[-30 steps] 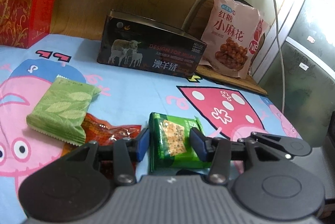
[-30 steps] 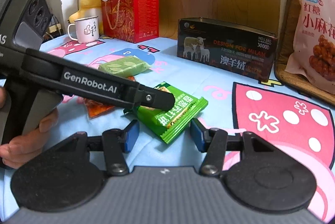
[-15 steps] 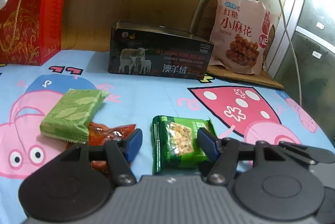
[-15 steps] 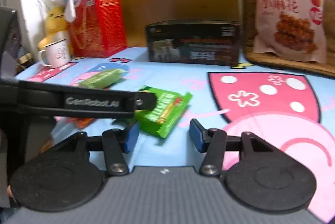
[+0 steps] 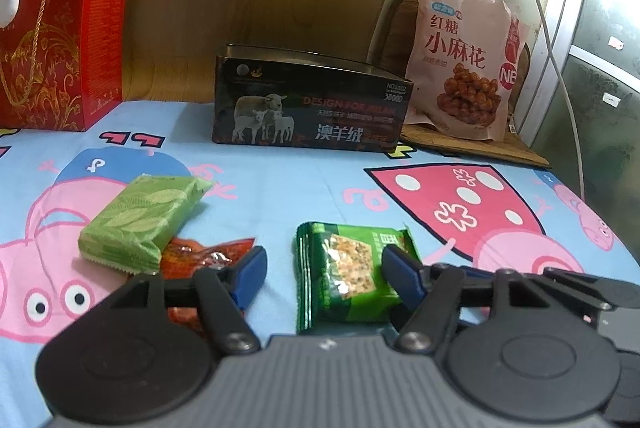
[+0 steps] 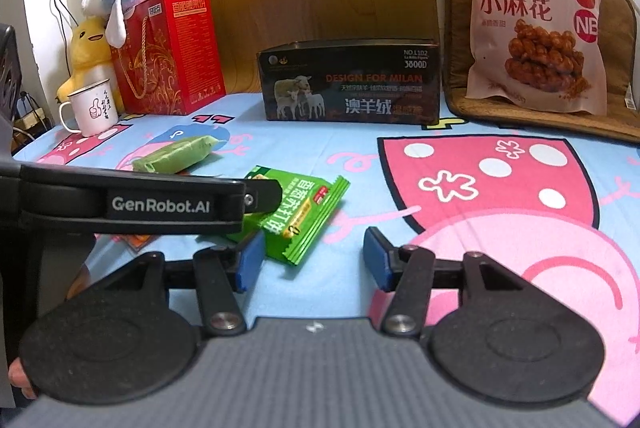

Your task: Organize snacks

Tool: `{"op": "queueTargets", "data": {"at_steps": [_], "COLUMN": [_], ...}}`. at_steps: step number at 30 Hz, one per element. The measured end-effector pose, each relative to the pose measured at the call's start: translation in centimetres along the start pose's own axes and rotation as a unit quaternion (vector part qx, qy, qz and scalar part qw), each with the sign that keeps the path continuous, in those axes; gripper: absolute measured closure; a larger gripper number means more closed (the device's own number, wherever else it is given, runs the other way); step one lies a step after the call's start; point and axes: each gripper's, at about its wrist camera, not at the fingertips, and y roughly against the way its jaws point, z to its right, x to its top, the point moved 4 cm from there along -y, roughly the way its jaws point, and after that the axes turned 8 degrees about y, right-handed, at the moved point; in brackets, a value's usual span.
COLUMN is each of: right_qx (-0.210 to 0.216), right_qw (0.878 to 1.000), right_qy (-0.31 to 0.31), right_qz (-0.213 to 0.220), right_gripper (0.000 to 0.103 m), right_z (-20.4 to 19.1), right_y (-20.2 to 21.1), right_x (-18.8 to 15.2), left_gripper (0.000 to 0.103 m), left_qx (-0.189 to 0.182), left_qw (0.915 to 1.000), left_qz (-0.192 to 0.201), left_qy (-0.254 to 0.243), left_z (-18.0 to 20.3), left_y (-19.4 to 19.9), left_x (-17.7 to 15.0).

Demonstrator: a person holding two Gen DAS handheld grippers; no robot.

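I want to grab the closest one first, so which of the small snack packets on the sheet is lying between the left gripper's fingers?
The dark green cracker packet lies there. The light green packet and orange-red packet lie further left.

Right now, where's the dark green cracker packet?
In the left wrist view the dark green cracker packet lies flat on the blue cartoon sheet between the left gripper's opening jaws, right of the light green packet.

Each gripper is built of black linkage arms, silver pivot screws, blue fingertip pads and a ribbed grey body; "GenRobot.AI" is printed on one arm.
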Motion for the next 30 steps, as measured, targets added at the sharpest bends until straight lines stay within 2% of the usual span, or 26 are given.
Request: {"op": "queueTargets", "data": {"at_steps": [7,10,19,22,24,27,30], "right_qx": [0.002,0.001,0.003,0.005,0.004,0.006,0.006], "right_qw": [1.0,1.0,1.0,1.0,1.0,1.0,1.0], "right_qy": [0.002,0.0,-0.005,-0.006,-0.007,-0.008,-0.009], "right_qz": [0.0,0.001,0.005,0.005,0.005,0.004,0.003], "right_gripper": [0.045,0.045,0.046,0.046,0.046,0.045,0.045], "right_z": [0.18,0.21,0.39,0.5,0.38,0.43,0.44], "right_y": [-0.06,-0.03,0.08,0.06,0.08,0.08,0.04], "right_x": [-0.01,0.0,-0.01,0.0,-0.01,-0.02,-0.02], "left_gripper": [0.033,0.028,0.027,0.021,0.011,0.003,0.001], "left_qx": [0.003,0.006,0.009,0.013,0.014,0.015,0.011], "left_qw": [1.0,1.0,1.0,0.9999,0.9999,0.9999,0.9999], "left_qz": [0.0,-0.002,-0.002,-0.003,-0.004,0.002,0.007], "left_qy": [-0.001,0.0,-0.003,-0.006,-0.008,-0.006,-0.004], "left_z": [-0.13,-0.38,-0.41,-0.29,-0.32,-0.41,-0.53], "left_y": [-0.03,-0.1,-0.13,-0.13,-0.15,0.05,0.21], "left_x": [0.06,0.14,0.16,0.11,0.11,0.19,0.26]}}
